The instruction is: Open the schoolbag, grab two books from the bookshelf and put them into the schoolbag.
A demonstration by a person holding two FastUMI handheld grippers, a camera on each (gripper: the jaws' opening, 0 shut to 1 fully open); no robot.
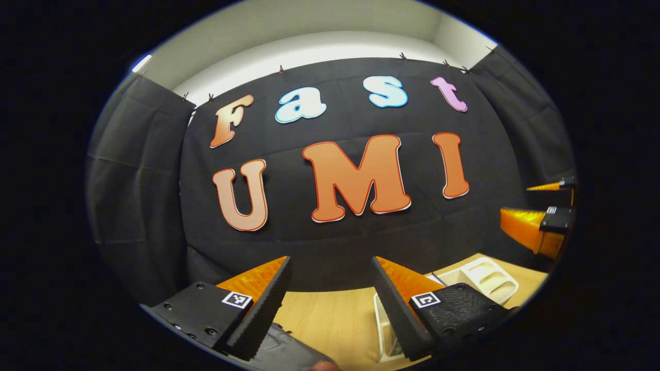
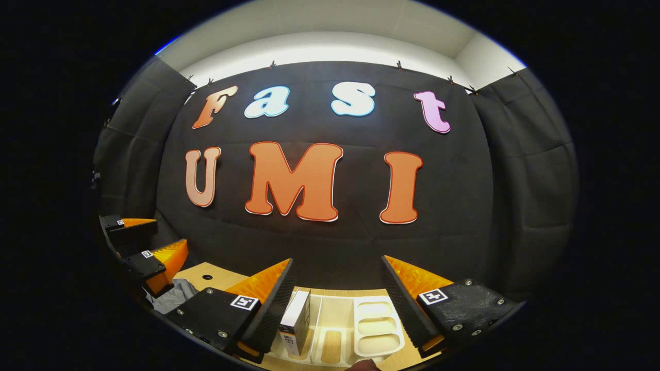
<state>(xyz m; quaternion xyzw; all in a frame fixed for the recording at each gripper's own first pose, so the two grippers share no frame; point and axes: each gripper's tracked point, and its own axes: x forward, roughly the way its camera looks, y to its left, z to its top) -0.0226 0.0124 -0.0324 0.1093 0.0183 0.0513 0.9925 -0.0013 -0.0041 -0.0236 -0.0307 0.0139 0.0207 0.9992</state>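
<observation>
- Black cloth walls back a pale wooden table (image 2: pixel 206 273).
- Both grippers, left (image 1: pixel 330 304) and right (image 2: pixel 337 304), gape wide, holding nothing.
- White plastic bookshelf (image 2: pixel 376 322) holds an upright white book (image 2: pixel 296 322): probably stiff and light; pinch across its covers.

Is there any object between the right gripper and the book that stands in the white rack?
Nothing visible does. The right gripper is open and raised over the white rack, and the book stands upright just beside its left finger, with only air between.
</observation>
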